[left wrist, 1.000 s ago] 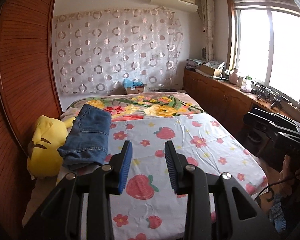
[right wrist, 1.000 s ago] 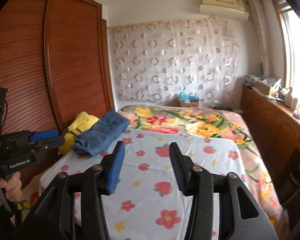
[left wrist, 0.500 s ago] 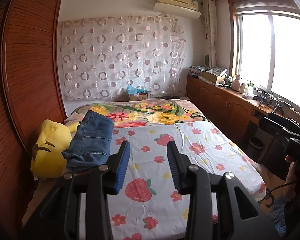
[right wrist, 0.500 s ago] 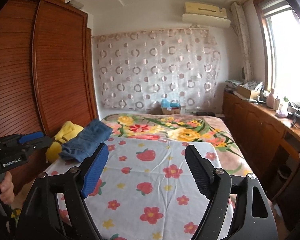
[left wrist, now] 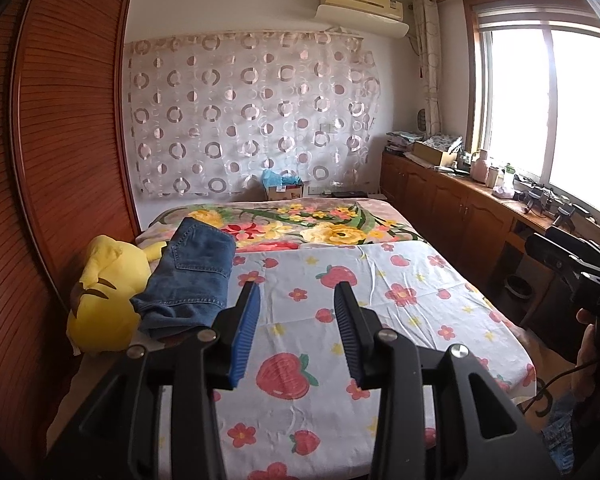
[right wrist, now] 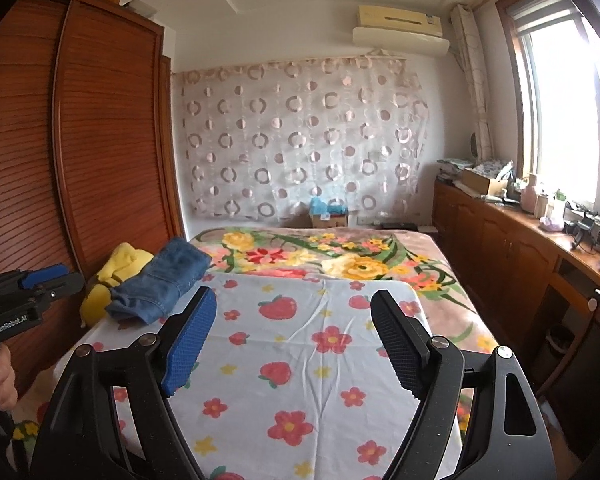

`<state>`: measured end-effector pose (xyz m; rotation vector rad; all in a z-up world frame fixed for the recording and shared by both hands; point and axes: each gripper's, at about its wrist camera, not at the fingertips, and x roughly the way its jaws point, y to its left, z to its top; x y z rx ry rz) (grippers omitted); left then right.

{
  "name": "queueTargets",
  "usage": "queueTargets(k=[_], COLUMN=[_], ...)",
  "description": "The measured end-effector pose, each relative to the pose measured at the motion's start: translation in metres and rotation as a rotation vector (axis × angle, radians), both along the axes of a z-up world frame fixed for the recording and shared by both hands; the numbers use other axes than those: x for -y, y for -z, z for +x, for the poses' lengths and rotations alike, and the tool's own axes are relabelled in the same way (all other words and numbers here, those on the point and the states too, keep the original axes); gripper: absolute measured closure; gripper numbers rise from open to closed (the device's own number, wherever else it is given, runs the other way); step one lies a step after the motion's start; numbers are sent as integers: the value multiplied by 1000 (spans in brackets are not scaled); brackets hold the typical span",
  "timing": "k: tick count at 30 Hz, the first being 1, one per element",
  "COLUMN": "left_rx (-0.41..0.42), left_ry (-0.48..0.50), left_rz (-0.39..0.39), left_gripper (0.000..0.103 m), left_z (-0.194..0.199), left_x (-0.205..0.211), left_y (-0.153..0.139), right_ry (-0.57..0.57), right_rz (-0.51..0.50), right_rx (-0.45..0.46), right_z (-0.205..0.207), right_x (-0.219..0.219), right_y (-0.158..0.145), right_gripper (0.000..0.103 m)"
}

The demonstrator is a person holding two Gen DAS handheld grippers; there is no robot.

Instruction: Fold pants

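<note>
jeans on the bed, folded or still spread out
Folded. The jeans lie as a compact layered bundle at the bed's left edge, partly on the yellow plush toy, with no legs spread out. Neither gripper touches them.

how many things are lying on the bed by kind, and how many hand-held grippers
folded jeans: 1
yellow plush toy: 1
cardboard box at the far end: 1
hand-held grippers: 2, left hand-held gripper, right hand-held gripper, both empty
total: 5
</note>
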<state>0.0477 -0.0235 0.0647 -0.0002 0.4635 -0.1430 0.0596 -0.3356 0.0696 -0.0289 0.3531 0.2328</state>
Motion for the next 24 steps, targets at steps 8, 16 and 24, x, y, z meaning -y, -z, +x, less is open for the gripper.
queueTargets(k=[8, 16, 24], left_rx=[10, 11, 10], left_ry=[-16, -14, -15], left_rz=[-1, -1, -2], left_gripper=[65, 65, 65], left_z=[-1, -1, -1], left_x=[-4, -5, -5], left_y=[1, 1, 2], right_ry=[4, 5, 4], right_rz=[-4, -5, -4], right_rx=[-1, -1, -5], right_z=[2, 3, 3], right_x=[3, 3, 5], right_y=[1, 2, 5], right_gripper=[22, 22, 21])
